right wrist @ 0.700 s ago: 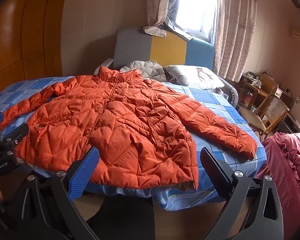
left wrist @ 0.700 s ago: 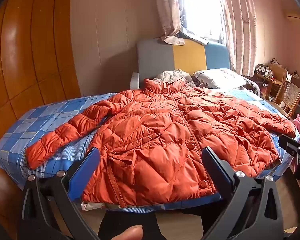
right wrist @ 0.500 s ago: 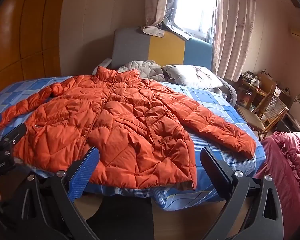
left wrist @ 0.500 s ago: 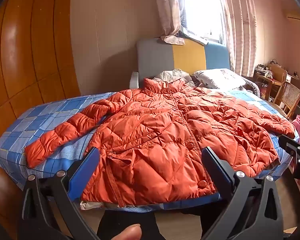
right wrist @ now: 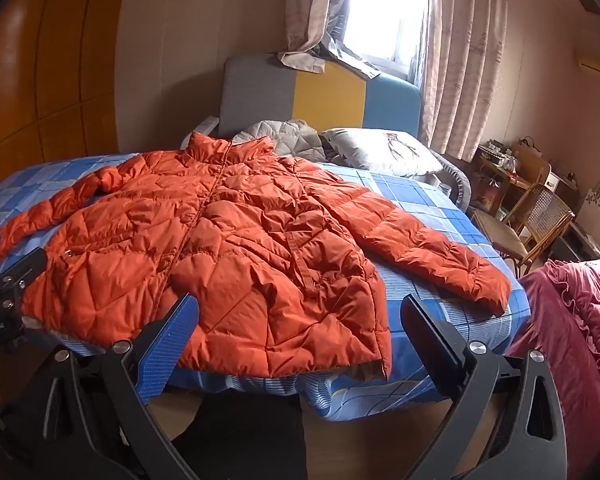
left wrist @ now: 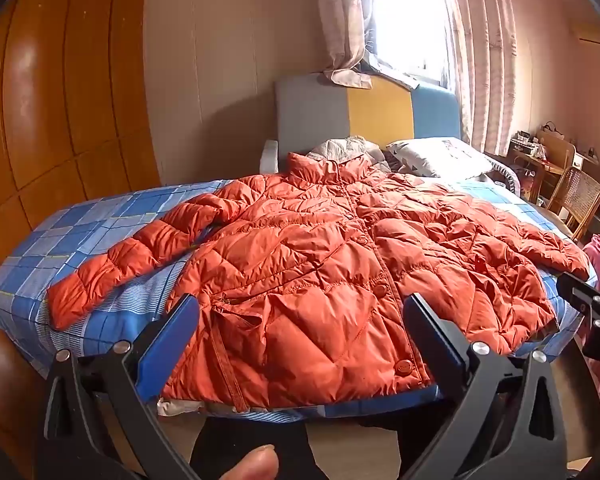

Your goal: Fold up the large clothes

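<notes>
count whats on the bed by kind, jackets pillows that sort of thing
orange puffer jacket: 1
grey quilted garment bunched by the headboard: 1
pillow: 1
Total: 3 things on the blue checked bed

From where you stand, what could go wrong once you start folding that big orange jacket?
1. The jacket is puffy and slick-looking, so a pinch from either open hand-held gripper, left or right, might slip off.
2. Its hem overhangs the bed edge, so a tug could drag it floorward.
3. The spread sleeve may flop back open.
</notes>
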A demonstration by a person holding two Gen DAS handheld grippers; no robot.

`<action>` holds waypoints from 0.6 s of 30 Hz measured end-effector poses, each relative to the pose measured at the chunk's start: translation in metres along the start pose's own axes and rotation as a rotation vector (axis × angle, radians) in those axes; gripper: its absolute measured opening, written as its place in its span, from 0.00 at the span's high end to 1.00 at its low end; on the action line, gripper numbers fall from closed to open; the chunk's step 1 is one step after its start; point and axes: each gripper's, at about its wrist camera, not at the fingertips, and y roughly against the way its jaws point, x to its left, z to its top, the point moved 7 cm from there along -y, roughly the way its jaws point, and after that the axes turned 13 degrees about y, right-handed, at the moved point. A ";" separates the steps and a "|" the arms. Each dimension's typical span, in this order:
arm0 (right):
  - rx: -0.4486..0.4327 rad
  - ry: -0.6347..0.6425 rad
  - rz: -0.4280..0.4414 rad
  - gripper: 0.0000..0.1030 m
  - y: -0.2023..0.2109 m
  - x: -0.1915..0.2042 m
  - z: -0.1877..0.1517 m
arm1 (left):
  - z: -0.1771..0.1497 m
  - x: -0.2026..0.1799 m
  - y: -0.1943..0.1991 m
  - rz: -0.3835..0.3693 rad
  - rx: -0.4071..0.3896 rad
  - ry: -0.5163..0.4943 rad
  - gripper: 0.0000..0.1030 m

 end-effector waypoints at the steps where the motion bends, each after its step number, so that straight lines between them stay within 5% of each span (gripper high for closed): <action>1: 0.002 -0.004 0.001 0.03 -0.002 0.000 -0.001 | 0.000 -0.001 0.001 -0.002 -0.004 -0.003 0.02; 18: 0.001 -0.006 -0.008 0.03 -0.001 0.002 -0.002 | 0.004 0.001 0.001 -0.010 -0.006 0.013 0.02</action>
